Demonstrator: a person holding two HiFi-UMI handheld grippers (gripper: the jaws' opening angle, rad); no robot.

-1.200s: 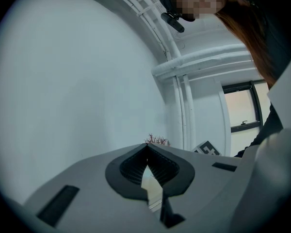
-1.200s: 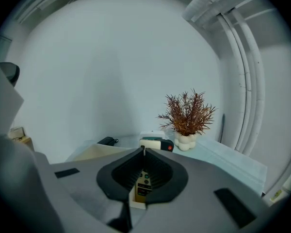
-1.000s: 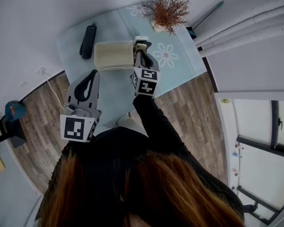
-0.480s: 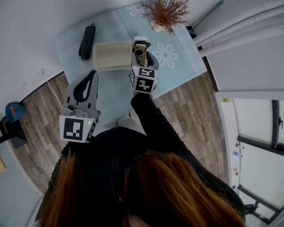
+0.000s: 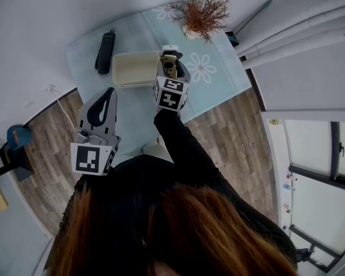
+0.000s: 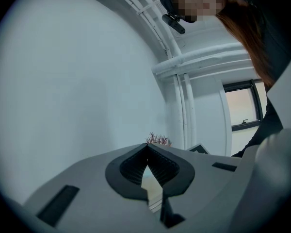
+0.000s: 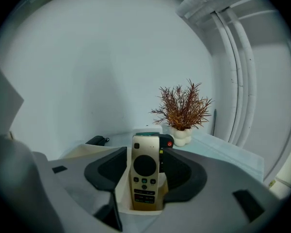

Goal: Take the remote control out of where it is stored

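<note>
A cream remote (image 7: 145,176) with dark buttons stands upright in the end slot of a cream storage box (image 5: 135,68) on the light blue cloth. Behind it in the same slot stands a dark remote with a red button (image 7: 166,142). My right gripper (image 7: 146,154) sits over that slot; its jaws have just been opening and now stand on either side of the cream remote (image 5: 169,69) without pressing it. My left gripper (image 5: 110,91) hangs shut and empty near the table's front edge, left of the box. Its jaws meet at the tip in the left gripper view (image 6: 146,147).
A black remote (image 5: 105,50) lies on the cloth left of the box. A dried reddish plant (image 5: 202,13) in a white pot stands at the back right. The white wall is close behind the table, and white pipes (image 5: 293,22) run at the right.
The right gripper's jaws went from shut to wide apart, and the cream remote now shows between them. That gripper edged slightly toward the box. The left gripper stayed put.
</note>
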